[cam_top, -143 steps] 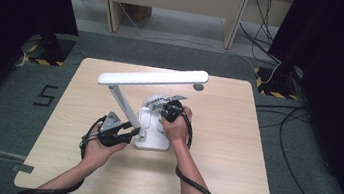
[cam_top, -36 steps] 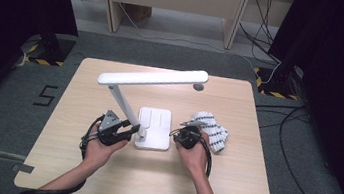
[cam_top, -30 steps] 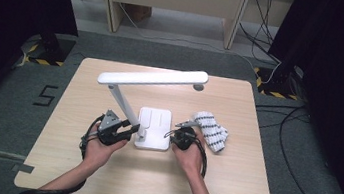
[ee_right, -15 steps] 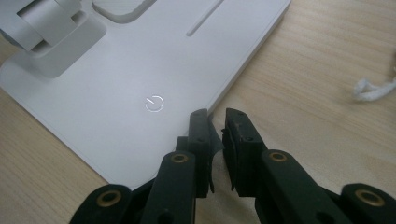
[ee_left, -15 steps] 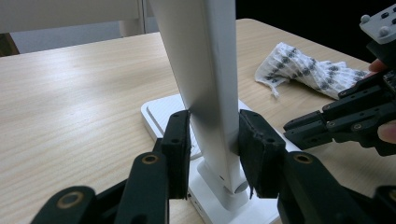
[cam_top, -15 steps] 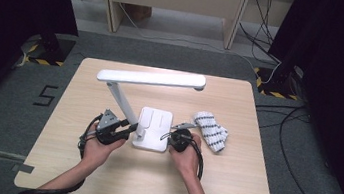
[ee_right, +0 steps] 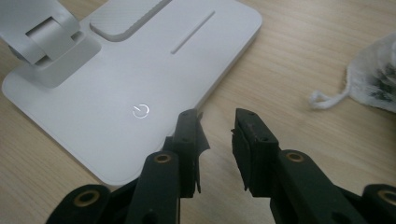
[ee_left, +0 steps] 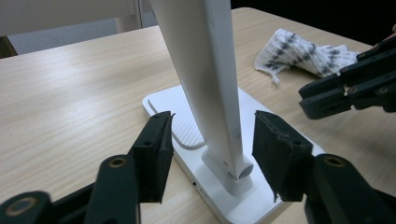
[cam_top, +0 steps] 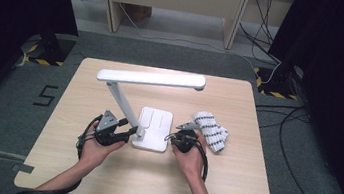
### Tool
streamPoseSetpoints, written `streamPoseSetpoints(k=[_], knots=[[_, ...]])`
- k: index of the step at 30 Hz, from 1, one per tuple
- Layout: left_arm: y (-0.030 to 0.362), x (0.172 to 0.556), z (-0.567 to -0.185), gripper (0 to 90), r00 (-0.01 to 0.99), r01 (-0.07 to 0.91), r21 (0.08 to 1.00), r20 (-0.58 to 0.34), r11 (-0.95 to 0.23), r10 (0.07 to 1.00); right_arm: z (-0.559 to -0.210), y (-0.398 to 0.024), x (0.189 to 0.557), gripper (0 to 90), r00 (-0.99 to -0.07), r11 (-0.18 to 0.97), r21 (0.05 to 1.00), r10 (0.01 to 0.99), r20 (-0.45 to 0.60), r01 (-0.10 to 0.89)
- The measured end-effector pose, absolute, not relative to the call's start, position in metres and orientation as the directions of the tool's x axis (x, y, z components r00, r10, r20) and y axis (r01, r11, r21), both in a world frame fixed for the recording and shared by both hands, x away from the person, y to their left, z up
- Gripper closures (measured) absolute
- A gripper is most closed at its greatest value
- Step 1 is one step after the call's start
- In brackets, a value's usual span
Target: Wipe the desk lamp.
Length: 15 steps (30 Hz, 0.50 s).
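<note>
The left gripper (ee_left: 212, 154), whose jaws have just been opening, stands spread around the slanted white plastic stem (ee_left: 210, 84) of the desk lamp without pressing it; the right gripper (ee_right: 217, 140), its jaws also just parted and empty, hovers at the near edge of the lamp's flat white base (ee_right: 140, 60), beside the power symbol (ee_right: 140, 110). To work the switch cleanly, I would steady the stem with the left and touch one right fingertip squarely onto the symbol. No container is about, just a crumpled white black-patterned cloth (cam_top: 210, 131) on the wooden table (cam_top: 229, 185) near the base.

High view looks down; both close gripper views share the lamp base (ee_left: 261, 186).
</note>
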State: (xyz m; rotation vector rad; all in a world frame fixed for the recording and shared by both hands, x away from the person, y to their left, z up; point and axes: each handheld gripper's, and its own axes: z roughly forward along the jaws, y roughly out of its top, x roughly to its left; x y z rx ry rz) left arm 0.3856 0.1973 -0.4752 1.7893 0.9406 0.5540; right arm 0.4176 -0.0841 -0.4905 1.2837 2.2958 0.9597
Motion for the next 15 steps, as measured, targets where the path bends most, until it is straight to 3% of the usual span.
streamPoseSetpoints(k=[15], knots=[[0.222,0.372,-0.477,37.3,0.578,0.341,0.91,-0.007,-0.234,0.816,-0.483,-0.115,0.404,64.7,-0.503,0.334,0.733,0.864,0.013,0.592]])
